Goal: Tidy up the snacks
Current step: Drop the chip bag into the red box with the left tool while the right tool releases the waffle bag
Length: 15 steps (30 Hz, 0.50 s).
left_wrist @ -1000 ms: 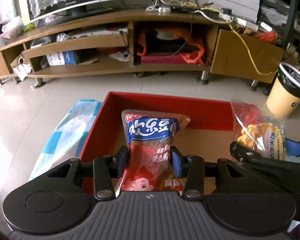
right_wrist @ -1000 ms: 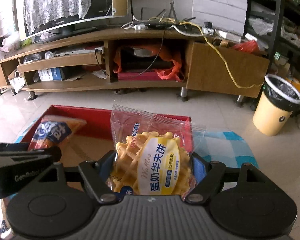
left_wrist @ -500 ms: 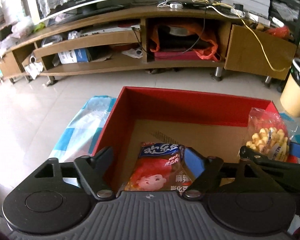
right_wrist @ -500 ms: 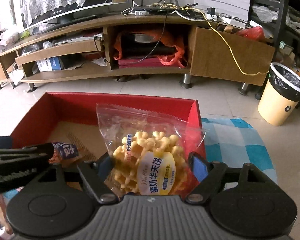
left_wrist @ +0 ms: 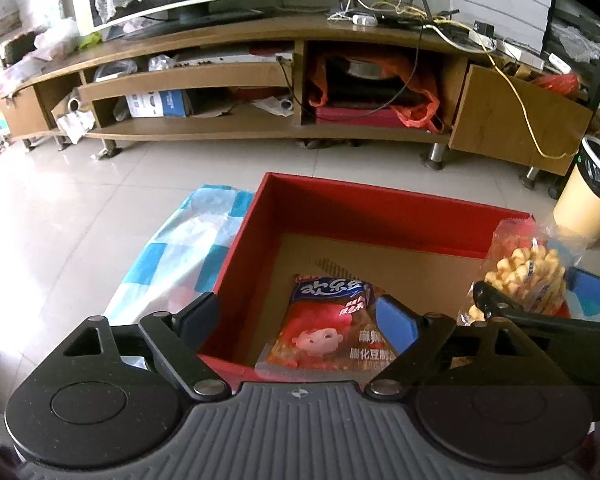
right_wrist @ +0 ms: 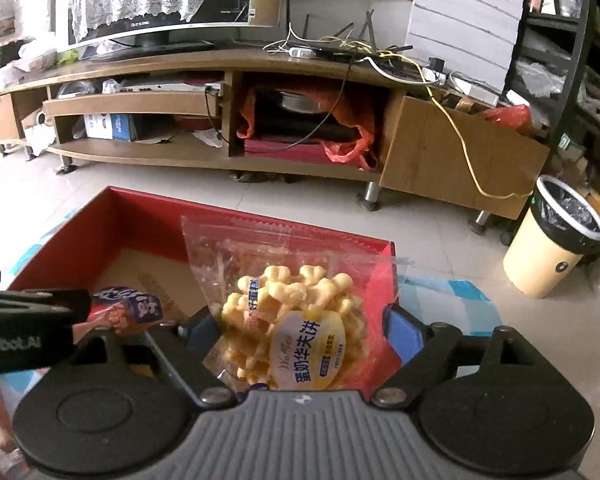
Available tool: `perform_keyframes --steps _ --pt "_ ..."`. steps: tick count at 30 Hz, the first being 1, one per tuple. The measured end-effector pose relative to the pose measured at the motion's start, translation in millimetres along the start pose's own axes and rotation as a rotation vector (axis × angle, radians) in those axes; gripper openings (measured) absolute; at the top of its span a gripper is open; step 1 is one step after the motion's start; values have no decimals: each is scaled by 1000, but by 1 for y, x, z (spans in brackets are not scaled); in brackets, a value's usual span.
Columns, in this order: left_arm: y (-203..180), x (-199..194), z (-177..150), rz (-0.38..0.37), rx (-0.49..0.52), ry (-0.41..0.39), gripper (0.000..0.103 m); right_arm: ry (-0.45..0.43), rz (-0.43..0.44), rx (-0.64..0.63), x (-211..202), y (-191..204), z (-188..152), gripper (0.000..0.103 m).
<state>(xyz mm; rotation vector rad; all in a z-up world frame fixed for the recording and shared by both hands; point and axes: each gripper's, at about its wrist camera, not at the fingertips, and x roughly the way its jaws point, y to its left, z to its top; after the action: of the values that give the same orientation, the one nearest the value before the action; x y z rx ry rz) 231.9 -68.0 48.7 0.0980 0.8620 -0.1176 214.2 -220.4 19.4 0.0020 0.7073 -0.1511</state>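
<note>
Left tool [left_wrist: 296,320] is spread wide with nothing gripped; the red spicy snack packet [left_wrist: 328,326] is seen lying flat on the cardboard floor of the red box [left_wrist: 380,208], toward the box's near-left corner, between the open fingers but apparently below them. Contact between the packet and the blue pad cannot be ruled out from this view.

Right tool [right_wrist: 304,328] is closed partway on the waffle packet [right_wrist: 300,328], which is held above the right side of the box, near its right wall. The clear top flap of the bag is seen sticking up and away from the tool, free and unsupported.

Orientation: the red packet's long axis is judged to run from the box's near wall toward its far wall, blue-printed top end pointing to the far wall, face up. The waffle packet's long axis is roughly along the tool's fingers, sealed end pointing forward and up, label end toward the tool body.

Risks, as judged: the waffle bag is pinched at its lower part, so slipping or swinging is possible on release; if dropped from here it could catch on the right wall rim and end outside on the checked cloth [right_wrist: 440,292]. Too firm a squeeze could crush the waffles. The two tools are close together, so a clash over the box is possible. The red packet could be dragged if the left tool is pulled back low.
</note>
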Motion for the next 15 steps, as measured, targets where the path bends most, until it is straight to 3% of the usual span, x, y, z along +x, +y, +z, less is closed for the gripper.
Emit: perform_keyframes --steps 6,10,15 --pt "2 -36 -16 12 11 -22 90 -41 -14 -51 -20 -1 0 85" --pt "6 -58 -25 -5 -1 -33 100 -38 -3 -57 -32 -4 -1 86" --pt "12 -78 -31 -20 3 -47 102 -34 0 -73 -43 -3 -4 86"
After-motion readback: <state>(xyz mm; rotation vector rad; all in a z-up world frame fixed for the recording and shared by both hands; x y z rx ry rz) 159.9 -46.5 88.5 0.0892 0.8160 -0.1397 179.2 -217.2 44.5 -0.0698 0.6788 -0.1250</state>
